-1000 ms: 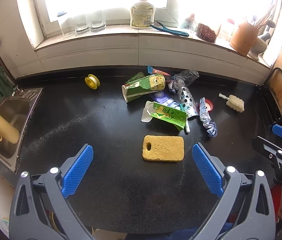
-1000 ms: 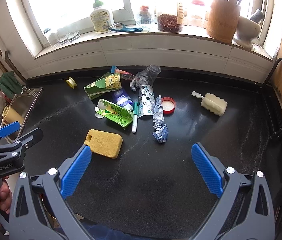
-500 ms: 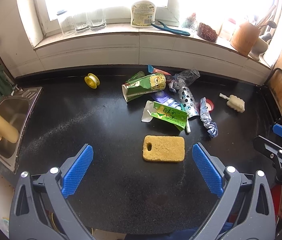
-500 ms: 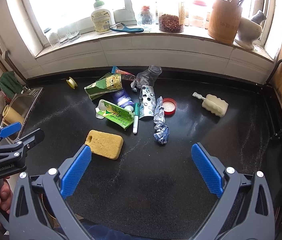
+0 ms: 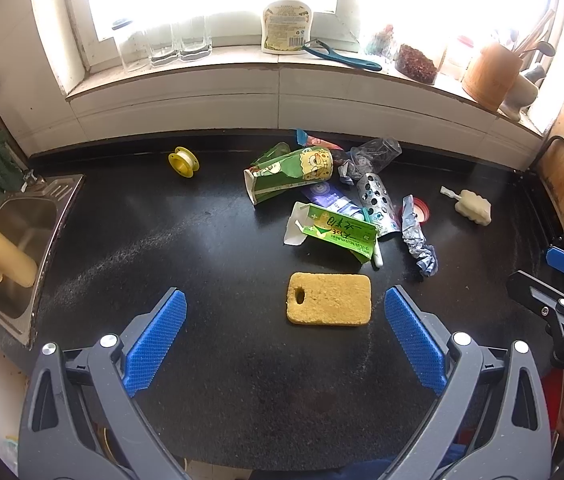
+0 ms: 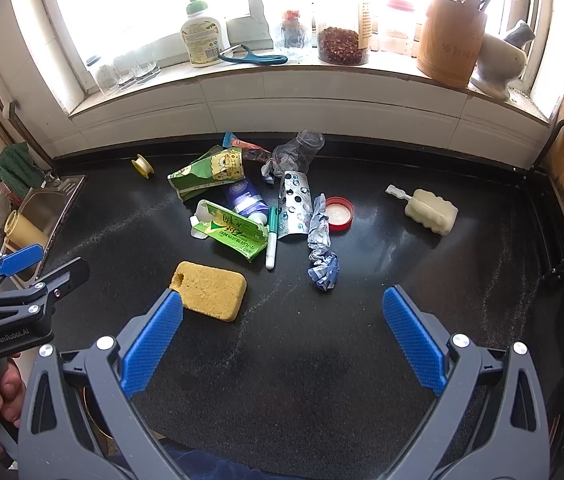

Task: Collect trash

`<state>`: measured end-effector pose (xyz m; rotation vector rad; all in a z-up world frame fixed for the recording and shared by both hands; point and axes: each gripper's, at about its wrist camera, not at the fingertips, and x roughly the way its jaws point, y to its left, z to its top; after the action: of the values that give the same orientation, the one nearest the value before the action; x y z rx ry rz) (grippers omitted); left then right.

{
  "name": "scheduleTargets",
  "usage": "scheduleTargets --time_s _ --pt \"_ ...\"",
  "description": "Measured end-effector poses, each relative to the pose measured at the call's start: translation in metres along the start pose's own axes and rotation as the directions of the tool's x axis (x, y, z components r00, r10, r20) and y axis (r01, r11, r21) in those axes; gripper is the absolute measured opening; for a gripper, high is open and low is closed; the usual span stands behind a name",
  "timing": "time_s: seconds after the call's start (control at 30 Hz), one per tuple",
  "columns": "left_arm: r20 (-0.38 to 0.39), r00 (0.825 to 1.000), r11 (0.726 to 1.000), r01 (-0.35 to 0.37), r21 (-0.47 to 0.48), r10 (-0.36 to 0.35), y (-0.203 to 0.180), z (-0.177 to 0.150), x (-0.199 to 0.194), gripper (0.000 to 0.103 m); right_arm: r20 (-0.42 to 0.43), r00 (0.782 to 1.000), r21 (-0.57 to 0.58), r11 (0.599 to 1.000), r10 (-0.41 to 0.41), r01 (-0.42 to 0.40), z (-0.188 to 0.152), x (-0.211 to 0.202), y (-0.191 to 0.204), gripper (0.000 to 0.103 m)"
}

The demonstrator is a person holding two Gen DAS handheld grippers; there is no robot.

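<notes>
A heap of trash lies on the black counter: a green cartoon carton, a flattened green box, a purple tube, a spotted silver wrapper, a crumpled foil wrapper, a clear plastic cup, a red lid and a white pen. My left gripper is open above the counter's front, short of a yellow sponge. My right gripper is open too, nothing between its fingers.
A steel sink with a yellow cup is at the left. A yellow tape spool and a white brush sponge lie apart from the heap. Bottles, jars and a utensil holder line the windowsill.
Both views have shifted only slightly; the trash and sponge lie as before and both grippers stay open.
</notes>
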<state>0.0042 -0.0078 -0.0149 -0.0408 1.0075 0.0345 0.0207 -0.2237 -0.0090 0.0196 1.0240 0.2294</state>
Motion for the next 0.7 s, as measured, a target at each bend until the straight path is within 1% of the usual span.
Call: scheduleTargets --time_s 0.4,0.7 --pt "-0.01 1.0 1.0 0.017 0.003 -0.017 -0.002 0.006 0.006 0.097 -0.003 1.0 0.003 1.0 0.002 -0.002 0.002 0.002 -0.001 0.097" --pt "-0.016 0.999 1.0 0.028 0.01 -0.028 -0.004 0.012 0.014 0.097 -0.022 1.0 0.004 1.0 0.008 -0.008 0.009 0.016 -0.006 0.097"
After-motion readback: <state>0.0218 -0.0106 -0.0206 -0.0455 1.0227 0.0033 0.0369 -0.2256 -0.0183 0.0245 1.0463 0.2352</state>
